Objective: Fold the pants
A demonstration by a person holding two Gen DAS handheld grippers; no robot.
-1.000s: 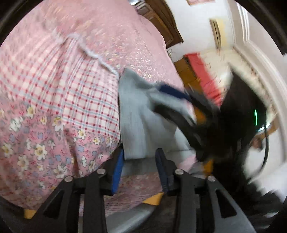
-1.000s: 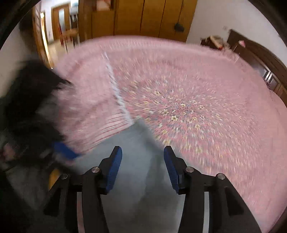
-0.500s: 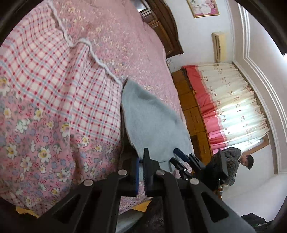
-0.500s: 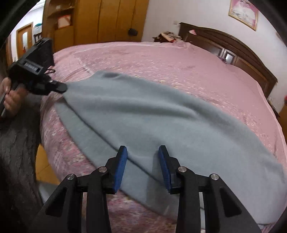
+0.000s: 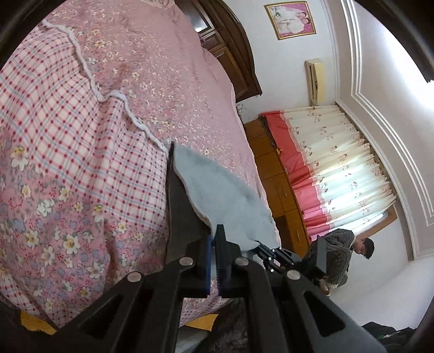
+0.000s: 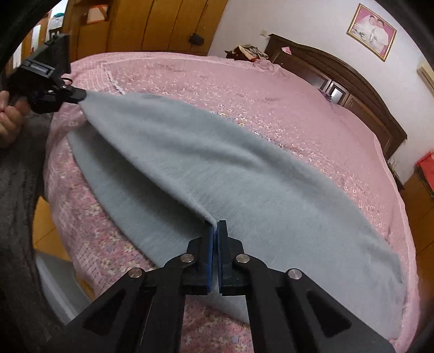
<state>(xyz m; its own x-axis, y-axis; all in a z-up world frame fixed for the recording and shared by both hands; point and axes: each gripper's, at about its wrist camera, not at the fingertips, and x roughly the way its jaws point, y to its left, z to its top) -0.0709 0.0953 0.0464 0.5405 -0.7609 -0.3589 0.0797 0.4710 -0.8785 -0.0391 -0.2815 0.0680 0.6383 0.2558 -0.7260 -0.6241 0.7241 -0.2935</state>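
Observation:
Grey fleece pants lie spread across a pink floral bed, reaching the near edge. My right gripper pinches a raised fold along the pants' near edge, its jaws closing tight with the pads pressing the cloth. At the far left, my left gripper is shut on one end of the pants, held by a hand. In the left wrist view, the left gripper clamps the pants, which stretch away toward the right gripper.
A checked panel with white lace trim covers the bed's side. A dark wooden headboard and a wardrobe stand behind. A person in grey fleece is by the curtain. Orange floor shows beside the bed.
The left gripper closed on the pants' end and lifted it slightly. The right gripper swung along the edge and shut on a fold, and the cloth now stretches between the two.

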